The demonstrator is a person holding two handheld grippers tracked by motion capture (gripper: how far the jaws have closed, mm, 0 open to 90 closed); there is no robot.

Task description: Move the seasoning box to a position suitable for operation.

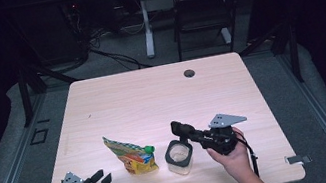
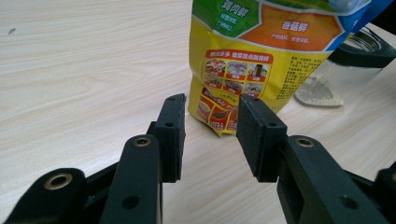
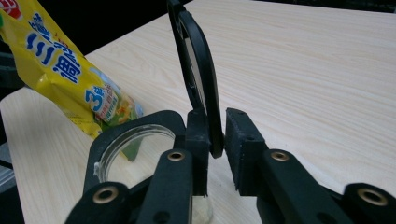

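Black-rimmed and flipped upright, the lid (image 3: 196, 79) of the clear jar (image 1: 180, 157) sits between the right gripper (image 3: 217, 135)'s jaws, clamped at its lower edge, lower centre of the frame. Best keep it steady while the left gripper (image 2: 210, 126), jaws apart and empty, takes the yellow spouted pouch (image 1: 131, 155) just left of the jar.

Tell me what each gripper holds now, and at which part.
The right gripper holds the jar's black lid by its lower edge, above the open jar. The left gripper holds nothing; its jaws stand open before the yellow pouch.
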